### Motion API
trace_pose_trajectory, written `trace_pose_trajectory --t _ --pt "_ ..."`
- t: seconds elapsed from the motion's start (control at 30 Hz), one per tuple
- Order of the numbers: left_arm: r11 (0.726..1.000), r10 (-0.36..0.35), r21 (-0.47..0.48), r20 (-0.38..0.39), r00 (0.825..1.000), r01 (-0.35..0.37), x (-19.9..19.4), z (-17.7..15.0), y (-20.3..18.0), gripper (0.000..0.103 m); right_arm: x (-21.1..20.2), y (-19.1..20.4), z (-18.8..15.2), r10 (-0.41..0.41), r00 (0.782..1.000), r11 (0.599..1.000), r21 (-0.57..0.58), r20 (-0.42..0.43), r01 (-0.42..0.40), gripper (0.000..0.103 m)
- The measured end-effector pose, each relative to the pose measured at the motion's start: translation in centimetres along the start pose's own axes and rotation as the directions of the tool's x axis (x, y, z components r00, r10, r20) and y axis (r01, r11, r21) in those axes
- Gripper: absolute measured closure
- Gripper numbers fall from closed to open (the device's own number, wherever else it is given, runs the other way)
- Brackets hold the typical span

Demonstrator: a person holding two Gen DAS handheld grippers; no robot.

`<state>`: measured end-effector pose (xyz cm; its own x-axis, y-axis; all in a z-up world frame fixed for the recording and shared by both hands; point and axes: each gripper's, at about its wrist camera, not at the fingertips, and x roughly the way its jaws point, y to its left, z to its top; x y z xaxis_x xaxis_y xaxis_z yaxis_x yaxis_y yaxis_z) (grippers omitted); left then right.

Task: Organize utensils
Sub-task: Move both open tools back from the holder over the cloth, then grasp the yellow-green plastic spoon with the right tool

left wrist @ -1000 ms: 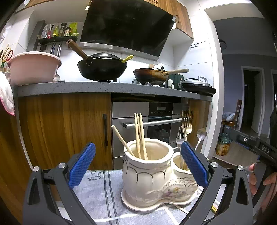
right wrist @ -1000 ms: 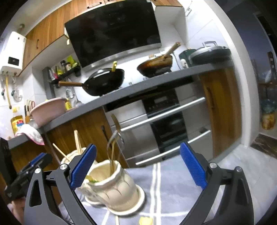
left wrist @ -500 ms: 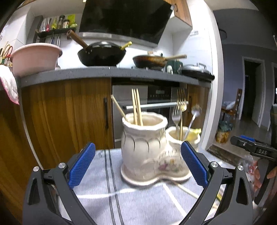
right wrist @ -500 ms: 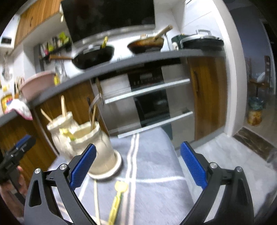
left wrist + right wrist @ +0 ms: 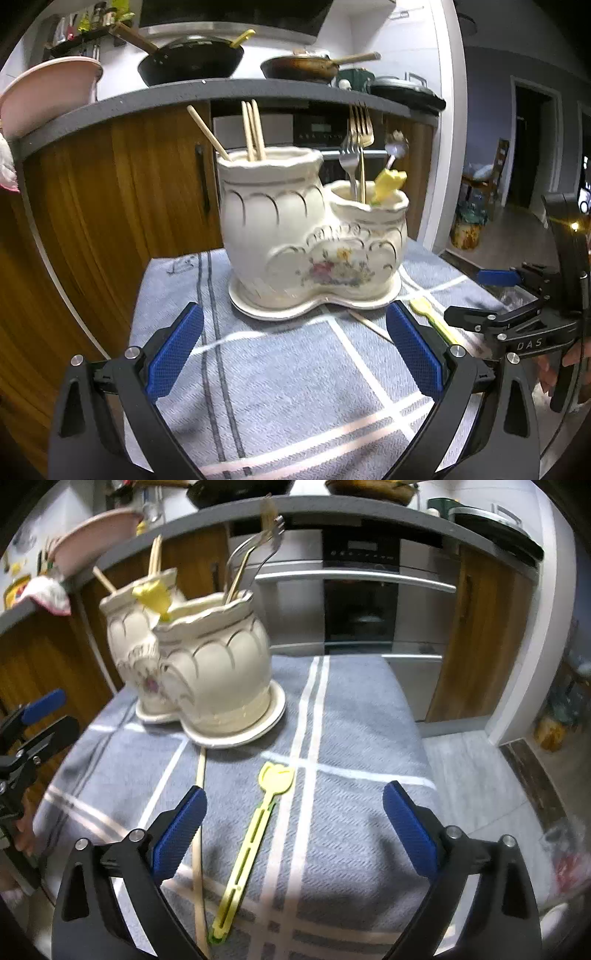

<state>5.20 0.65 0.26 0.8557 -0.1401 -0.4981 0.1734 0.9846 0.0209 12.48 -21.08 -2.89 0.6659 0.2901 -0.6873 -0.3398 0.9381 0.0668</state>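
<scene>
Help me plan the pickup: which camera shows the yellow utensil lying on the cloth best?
The right wrist view: the whole yellow utensil lies flat on the cloth between the open jaws. The left wrist view shows only part of it, behind a jaw.

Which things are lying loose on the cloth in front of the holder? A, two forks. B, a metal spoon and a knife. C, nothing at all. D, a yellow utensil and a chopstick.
D: the right wrist view shows a yellow utensil and a chopstick flat on the cloth, while the forks stand in the holder.
</scene>
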Motion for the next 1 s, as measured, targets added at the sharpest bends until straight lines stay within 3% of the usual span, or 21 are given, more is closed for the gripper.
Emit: trace_pose_trajectory --t 0.4,0.57,0.8,1.0 --pt "0.999 -0.025 0.019 -0.077 0.997 0.026 1.6 -0.7 -0.6 0.006 1.9 1.8 -0.6 0.015 0.994 0.998 -0.066 -0.108 -0.022 0.065" --pt "0.999 -0.019 0.033 -0.084 0.996 0.021 1.8 -0.8 -1.1 0.006 2.4 1.5 -0.5 0.020 0.993 0.998 -0.049 -0.115 -0.026 0.072" --pt "0.999 -0.006 0.045 -0.105 0.994 0.011 1.7 -0.6 -2.7 0.006 2.3 0.9 -0.6 0.059 0.992 0.998 -0.029 -0.111 -0.062 0.092" --pt "0.999 -0.011 0.030 -0.156 0.988 0.016 2.2 -0.4 -5.2 0.006 0.4 -2.0 -0.2 0.092 0.995 0.995 0.049 -0.042 -0.090 0.093"
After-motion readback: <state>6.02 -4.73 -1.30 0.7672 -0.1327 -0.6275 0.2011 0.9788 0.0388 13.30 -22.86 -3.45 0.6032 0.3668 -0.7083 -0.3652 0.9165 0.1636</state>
